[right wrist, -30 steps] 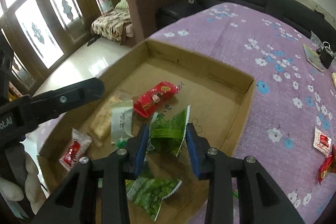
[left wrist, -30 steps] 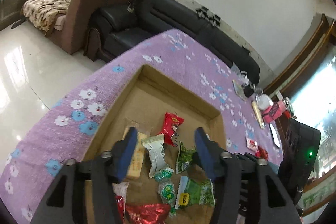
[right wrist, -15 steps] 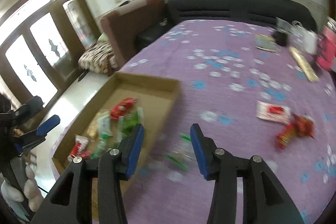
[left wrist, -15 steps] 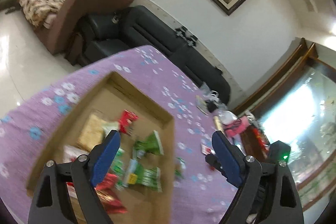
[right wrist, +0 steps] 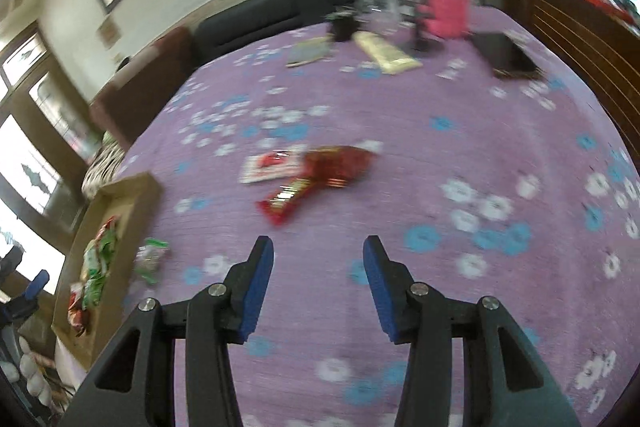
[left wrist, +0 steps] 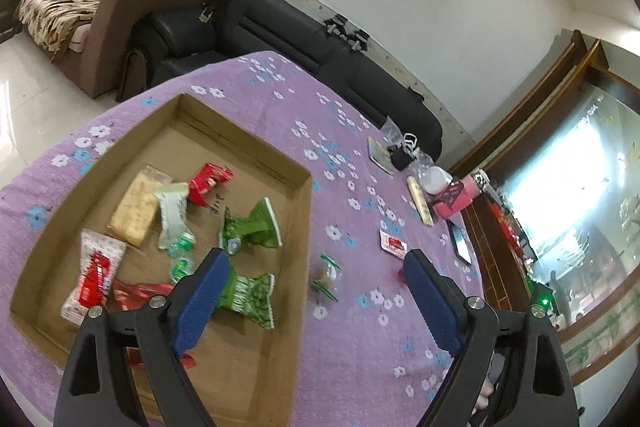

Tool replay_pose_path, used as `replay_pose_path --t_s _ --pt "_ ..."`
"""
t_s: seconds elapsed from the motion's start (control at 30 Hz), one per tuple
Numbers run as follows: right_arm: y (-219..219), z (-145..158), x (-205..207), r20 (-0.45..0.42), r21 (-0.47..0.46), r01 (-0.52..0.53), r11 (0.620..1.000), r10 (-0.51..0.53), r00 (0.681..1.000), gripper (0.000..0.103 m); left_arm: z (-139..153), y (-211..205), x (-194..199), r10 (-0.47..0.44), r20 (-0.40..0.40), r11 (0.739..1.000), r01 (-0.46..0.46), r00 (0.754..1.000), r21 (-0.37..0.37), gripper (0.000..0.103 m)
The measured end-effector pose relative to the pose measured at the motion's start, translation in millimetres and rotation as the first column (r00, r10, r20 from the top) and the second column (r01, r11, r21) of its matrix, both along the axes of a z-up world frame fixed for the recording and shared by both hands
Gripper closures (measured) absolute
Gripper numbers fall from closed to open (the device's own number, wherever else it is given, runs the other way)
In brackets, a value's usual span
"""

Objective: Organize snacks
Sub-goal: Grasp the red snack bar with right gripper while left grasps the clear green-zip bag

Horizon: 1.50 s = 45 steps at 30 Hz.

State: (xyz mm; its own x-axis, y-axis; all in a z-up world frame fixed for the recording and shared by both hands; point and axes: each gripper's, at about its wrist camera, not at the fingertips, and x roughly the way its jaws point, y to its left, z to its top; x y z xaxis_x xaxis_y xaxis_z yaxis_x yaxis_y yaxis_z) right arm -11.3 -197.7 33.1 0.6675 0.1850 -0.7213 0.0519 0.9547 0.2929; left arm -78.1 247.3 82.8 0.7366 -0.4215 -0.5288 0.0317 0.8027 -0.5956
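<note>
The right gripper (right wrist: pixel 318 267) hangs over the purple flowered tablecloth (right wrist: pixel 400 155) with its jaws spread wide and nothing between them. Just beyond its tips lie three loose snacks in a cluster: a long red wrapped bar (right wrist: pixel 290 197) nearest, a crinkled red foil packet (right wrist: pixel 340 163) touching its far end, and a white sachet with a red label (right wrist: pixel 272 165) to the left of that. The view is smeared, so their exact overlap is hard to judge.

The left gripper (left wrist: pixel 316 277) is likewise wide open and empty, hovering over the near right edge of the cardboard tray (left wrist: pixel 298 227). Inside the tray sit green pea packets (left wrist: pixel 252 223), a pale biscuit pack (left wrist: pixel 132 209) and red sachets. On the cloth just right of the tray wall lies a small clear candy with green twisted ends (left wrist: pixel 326 277), and farther right a white-and-red sachet (left wrist: pixel 393 245).

All of these look light, soft and crinkly, probably slippery in foil. The bar seems best pinched across its narrow middle; the flat sachets likely need a low approach catching an edge or sealed end, since they lie flush with the cloth.
</note>
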Motion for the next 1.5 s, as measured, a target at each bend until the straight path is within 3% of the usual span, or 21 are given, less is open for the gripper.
replay_pose_path --t_s 0.2,0.43,0.67,0.8,0.87,0.9,0.93,1.0,1.33,1.37,1.43,1.47,1.5 --pt "-23 -18 -1 -0.034 0.029 0.033 0.999 -0.032 0.999 0.058 -6 -35 5 -0.085 -0.022 0.995 0.086 0.996 0.059 0.012" --pt "3 -25 30 -0.066 0.123 -0.008 0.992 0.016 0.998 0.057 -12 -80 7 -0.182 -0.045 0.969 0.187 0.982 0.160 0.012" --pt "41 -35 81 -0.095 0.081 0.058 0.995 -0.051 0.994 0.056 -18 -115 10 -0.244 -0.054 0.915 0.249 0.968 0.317 0.012" --pt "53 -40 98 -0.103 0.034 0.096 0.995 -0.092 0.990 0.056 -21 -128 24 -0.267 -0.064 0.869 0.269 0.962 0.414 0.012" --pt "55 -40 102 -0.091 0.000 0.108 0.994 -0.107 0.990 0.064 -25 -135 33 -0.278 -0.079 0.845 0.283 0.957 0.453 0.012" --pt "54 -41 102 -0.089 -0.007 0.113 0.994 -0.113 0.990 0.082 -27 -137 37 -0.284 -0.086 0.837 0.290 0.955 0.464 0.012" --pt "52 -43 103 -0.091 0.005 0.106 0.994 -0.105 0.990 0.084 -30 -141 43 -0.285 -0.097 0.826 0.296 0.954 0.479 0.013" --pt "46 -43 100 -0.084 0.030 0.097 0.995 -0.095 0.992 0.085 -34 -147 51 -0.291 -0.112 0.815 0.308 0.950 0.491 0.017" --pt "38 -44 72 -0.086 0.138 0.030 0.990 -0.018 0.996 0.085 -65 -163 93 -0.251 -0.245 0.766 0.347 0.936 0.541 0.018" --pt "38 -43 72 -0.081 0.146 0.024 0.989 -0.013 0.997 0.085 -66 -167 92 -0.254 -0.247 0.753 0.351 0.935 0.556 0.024" --pt "39 -40 70 -0.065 0.148 0.014 0.989 -0.004 0.998 0.085 -71 -171 91 -0.290 -0.275 0.748 0.396 0.917 0.533 0.065" --pt "40 -39 70 -0.058 0.145 0.009 0.989 -0.001 0.998 0.085 -72 -173 89 -0.314 -0.278 0.748 0.417 0.908 0.517 0.073" --pt "41 -39 69 -0.052 0.142 0.004 0.990 0.003 0.999 0.085 -72 -174 85 -0.321 -0.265 0.745 0.415 0.909 0.523 0.073"
